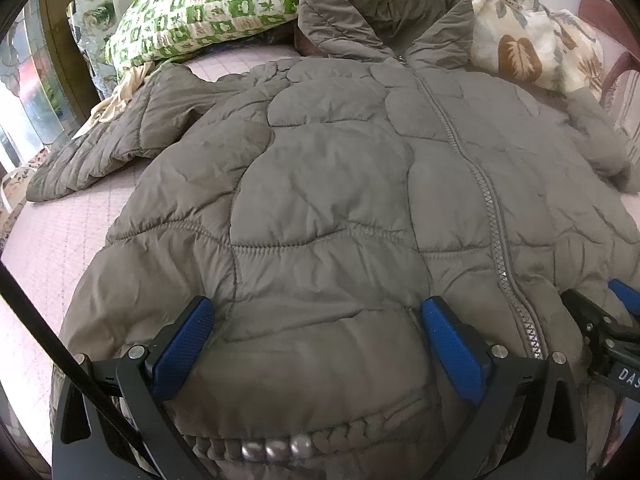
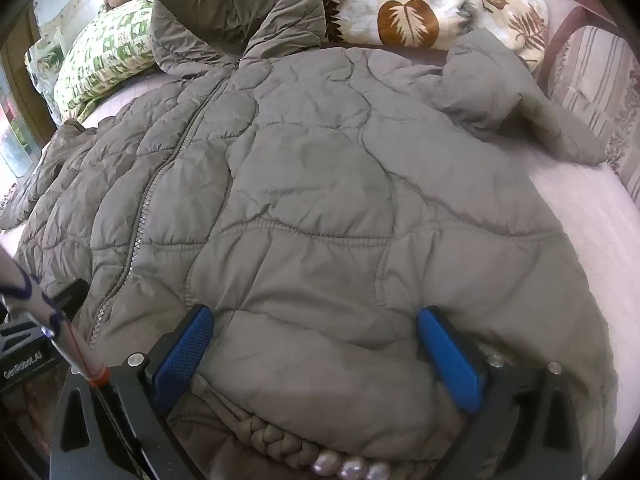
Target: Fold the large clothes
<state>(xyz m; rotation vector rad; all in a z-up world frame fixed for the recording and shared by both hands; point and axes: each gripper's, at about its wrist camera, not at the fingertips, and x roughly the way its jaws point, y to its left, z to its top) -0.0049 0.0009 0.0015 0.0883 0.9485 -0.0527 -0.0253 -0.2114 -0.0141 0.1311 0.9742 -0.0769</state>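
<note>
light: soft daylight from left | shadows: faint | edges: fisheye-bent, dark-vignetted | focus: sharp

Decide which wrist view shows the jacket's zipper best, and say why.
The left wrist view: the zipper runs down near the middle of the jacket, its teeth sharp from collar to hem. The right wrist view shows the zipper off to the left side, thinner and less distinct.
</note>
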